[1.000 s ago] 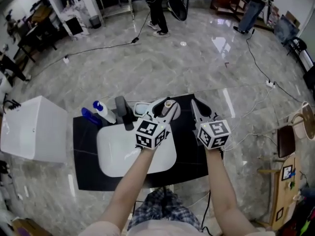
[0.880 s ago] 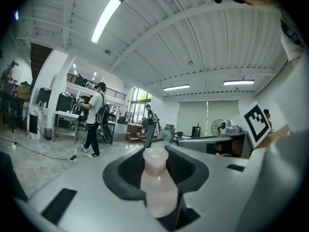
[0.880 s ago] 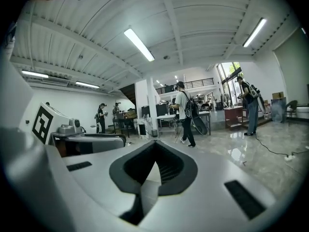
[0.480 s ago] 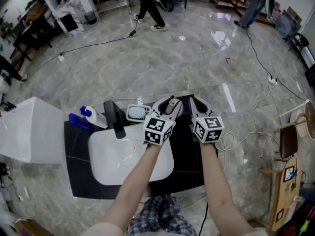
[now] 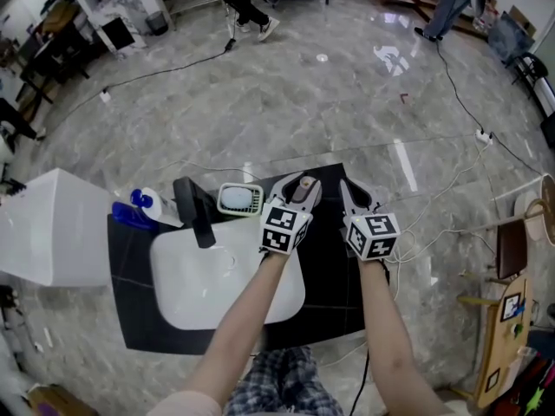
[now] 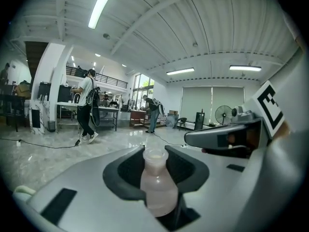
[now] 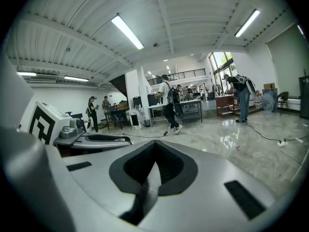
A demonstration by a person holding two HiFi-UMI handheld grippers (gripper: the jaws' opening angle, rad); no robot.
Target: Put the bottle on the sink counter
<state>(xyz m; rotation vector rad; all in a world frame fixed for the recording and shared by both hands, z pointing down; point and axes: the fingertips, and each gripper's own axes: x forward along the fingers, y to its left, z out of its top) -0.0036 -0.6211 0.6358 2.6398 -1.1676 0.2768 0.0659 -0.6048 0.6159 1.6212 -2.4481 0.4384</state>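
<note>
Left gripper view: apparently translucent bottle clamped in left tongs, base hidden; right tongs closed, empty.

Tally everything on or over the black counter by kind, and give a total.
Grippers: 2, the left gripper and the right gripper
Bottles: 2, the pale bottle in the left gripper and the blue-capped bottle
Faucet: 1
Sink basin: 1
White-rimmed dish: 1
Blue item, kind unclear: 1
Total: 8

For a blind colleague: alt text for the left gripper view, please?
The left gripper holds a small pale bottle upright between its jaws. Behind it, people are on a glossy floor under strip lights.
</note>
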